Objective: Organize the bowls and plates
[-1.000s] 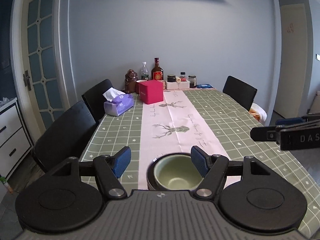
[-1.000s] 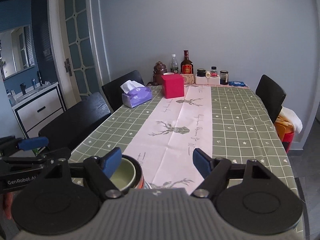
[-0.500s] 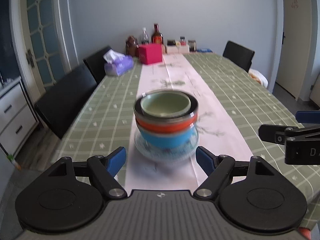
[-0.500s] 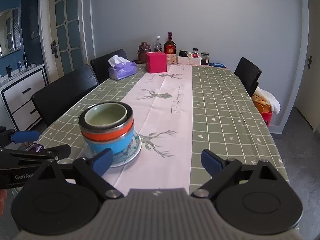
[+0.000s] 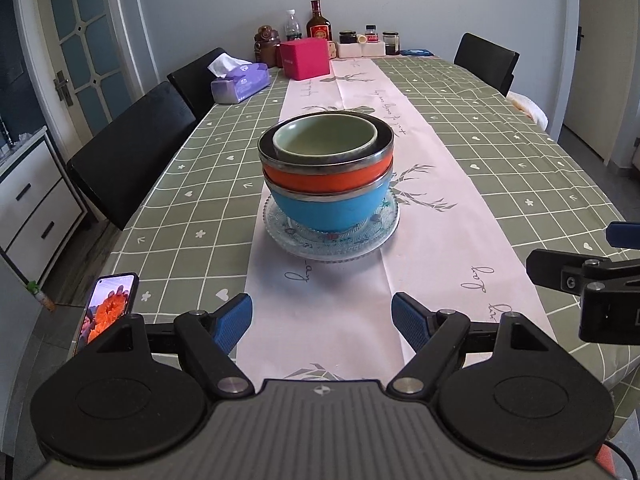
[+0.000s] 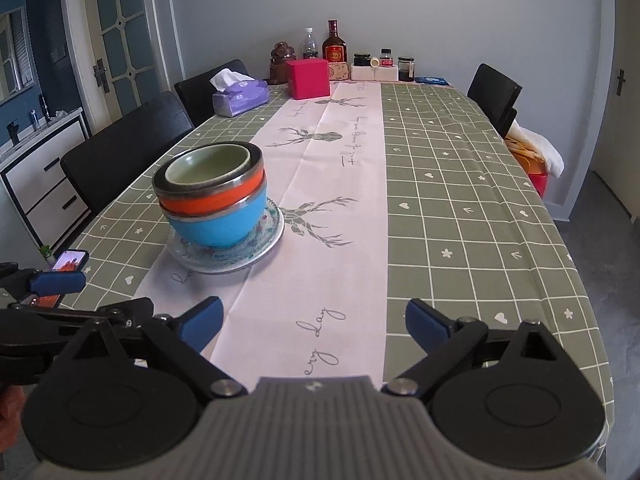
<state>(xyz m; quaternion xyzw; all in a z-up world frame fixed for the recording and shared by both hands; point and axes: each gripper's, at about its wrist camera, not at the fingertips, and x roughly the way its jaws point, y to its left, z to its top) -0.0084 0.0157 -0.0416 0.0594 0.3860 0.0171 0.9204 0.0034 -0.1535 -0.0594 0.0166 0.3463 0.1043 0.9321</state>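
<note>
Nested stack of green bowl [image 5: 325, 136], orange bowl [image 5: 326, 172] and blue bowl [image 5: 328, 208] on a glass plate [image 5: 296, 240] (brittle, likely top-heavy, best gripped at the plate's rim), mid-runner; left gripper [image 5: 322, 316] and right gripper [image 6: 314, 322] wide apart, empty.

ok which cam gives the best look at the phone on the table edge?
Left wrist. The phone is larger there, screen lit and readable as an orange image, though the gripper body covers its lower end. In the right wrist view the phone is small at the far left, with the left gripper's blue pad across its near end.
</note>
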